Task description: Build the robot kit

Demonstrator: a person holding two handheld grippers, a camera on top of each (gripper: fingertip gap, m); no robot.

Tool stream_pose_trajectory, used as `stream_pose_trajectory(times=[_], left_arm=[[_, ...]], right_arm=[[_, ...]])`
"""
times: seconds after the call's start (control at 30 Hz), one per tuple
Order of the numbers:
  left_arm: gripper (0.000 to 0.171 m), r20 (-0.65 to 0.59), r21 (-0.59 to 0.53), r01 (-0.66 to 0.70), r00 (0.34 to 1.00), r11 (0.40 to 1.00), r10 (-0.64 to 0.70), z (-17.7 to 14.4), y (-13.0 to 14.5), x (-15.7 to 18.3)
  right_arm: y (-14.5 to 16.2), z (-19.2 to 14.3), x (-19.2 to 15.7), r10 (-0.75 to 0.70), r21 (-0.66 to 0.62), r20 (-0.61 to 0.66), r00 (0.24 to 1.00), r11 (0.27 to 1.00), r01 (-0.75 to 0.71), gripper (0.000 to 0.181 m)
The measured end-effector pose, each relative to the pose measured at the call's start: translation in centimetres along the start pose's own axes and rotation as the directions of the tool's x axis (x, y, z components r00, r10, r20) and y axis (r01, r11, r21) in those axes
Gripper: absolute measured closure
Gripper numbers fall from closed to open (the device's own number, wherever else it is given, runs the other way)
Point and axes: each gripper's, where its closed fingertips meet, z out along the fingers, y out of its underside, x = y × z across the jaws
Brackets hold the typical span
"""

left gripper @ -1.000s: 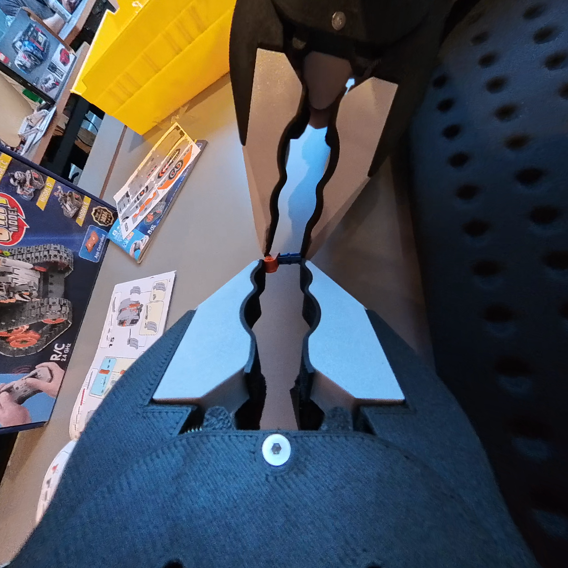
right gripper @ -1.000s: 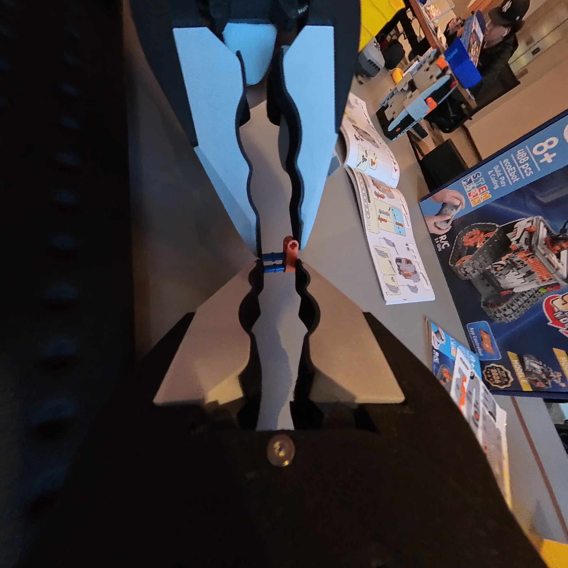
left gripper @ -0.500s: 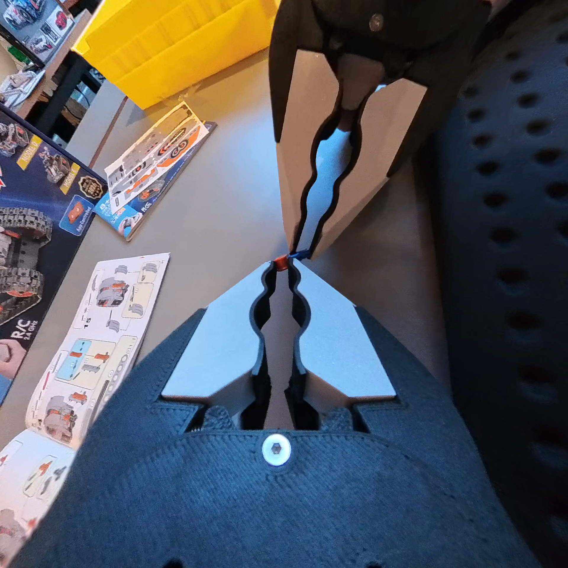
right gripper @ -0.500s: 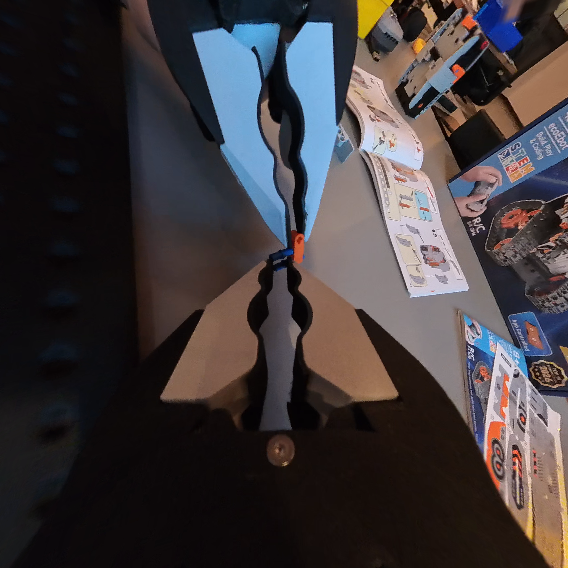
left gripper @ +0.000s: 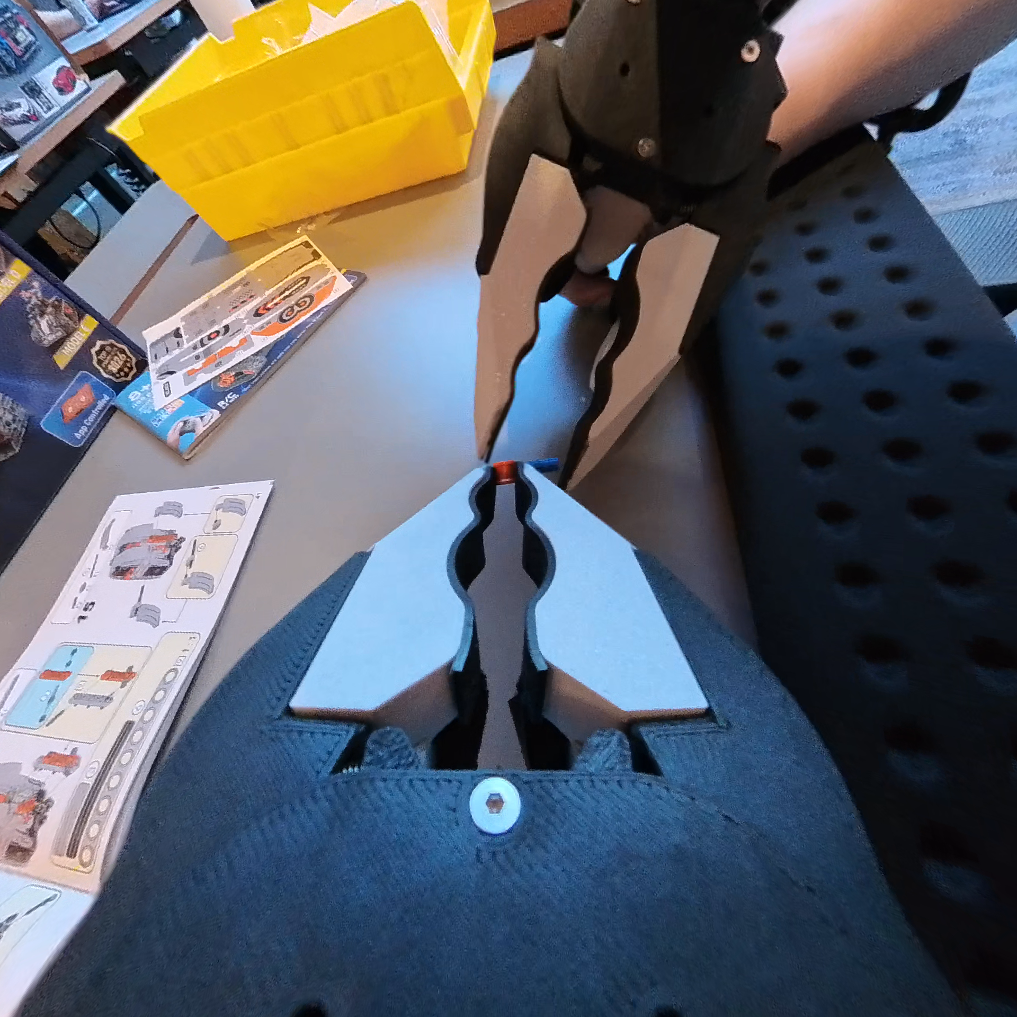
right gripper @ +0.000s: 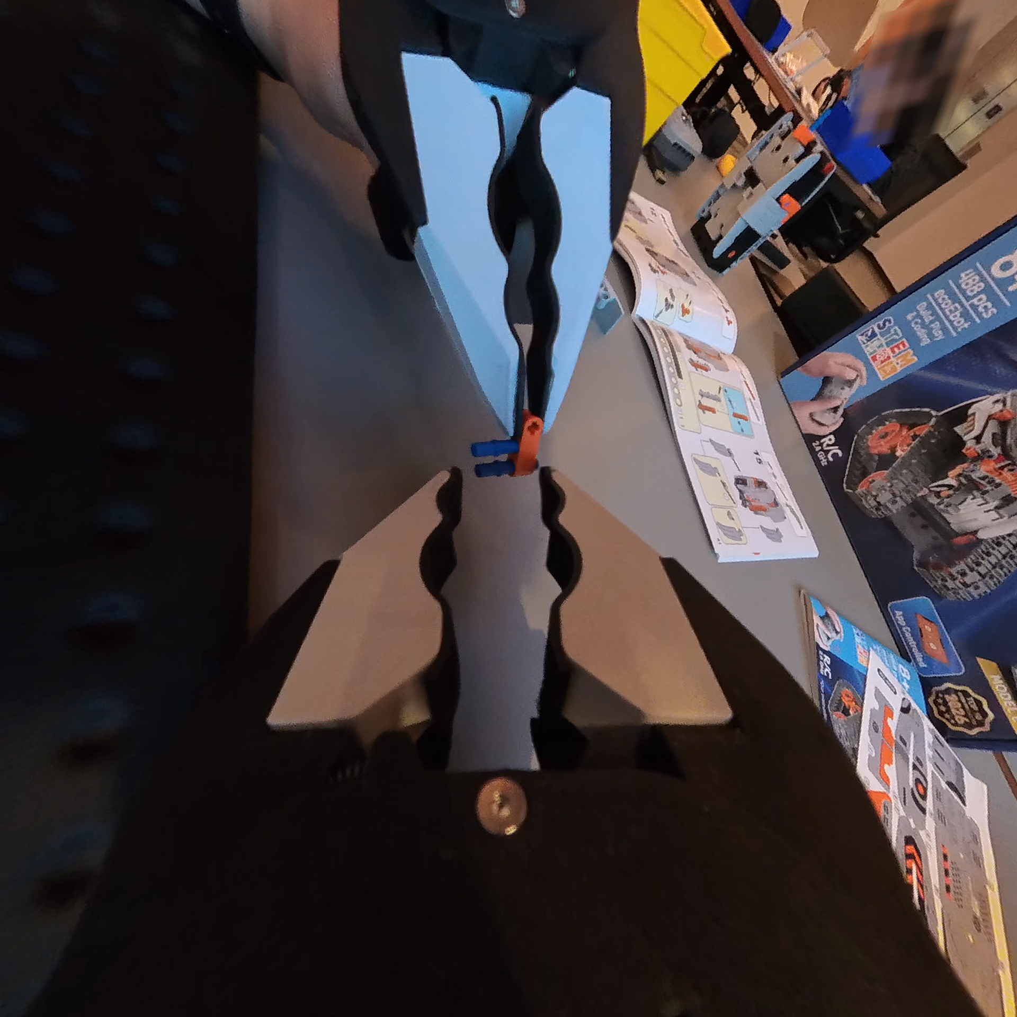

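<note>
The left gripper (left gripper: 503,477) pinches a small orange plastic connector (right gripper: 527,444) carrying two blue plastic pins (right gripper: 493,458) above the grey table (left gripper: 352,396). At its 12 o'clock, the right gripper (right gripper: 499,477) has its fingers spread, gripping nothing.

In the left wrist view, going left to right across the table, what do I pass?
Dark blue toy box → open instruction booklet → sticker sheet on a leaflet → orange piece with blue pins, pinched in the left claw → black perforated mat.
</note>
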Motion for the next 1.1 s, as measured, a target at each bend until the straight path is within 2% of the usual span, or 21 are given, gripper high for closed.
stream_pose_trajectory(times=[0.1,0.53,0.9,1.07,1.1], left_arm=[[0.166,-0.004,0.016,0.014,1.0,1.0,-0.014,-0.1,-0.2,0.0],[0.167,-0.066,0.052,0.02,0.998,0.998,-0.016,-0.2,-0.9,1.1],[0.167,-0.126,0.002,0.142,0.982,0.99,-0.141,0.6,0.1,1.5],[0.166,-0.112,-0.022,0.139,0.984,0.99,-0.14,0.7,0.3,1.7],[0.166,-0.124,-0.006,0.148,0.981,0.989,-0.148,0.7,0.0,1.8]], right_arm=[[-0.3,-0.2,0.2,0.01,0.02,-0.006,1.0,1.0,-0.01,0.161],[-0.8,-0.7,-0.8,-0.019,0.047,0.045,0.999,0.999,0.017,0.162],[0.3,-0.2,-1.5,0.024,-0.027,0.096,0.995,0.999,-0.022,0.167],[0.7,-0.2,-1.8,-0.036,-0.058,0.086,0.996,0.997,0.041,0.169],[1.0,-0.1,-2.2,-0.03,-0.075,0.119,0.993,0.996,0.039,0.181]])
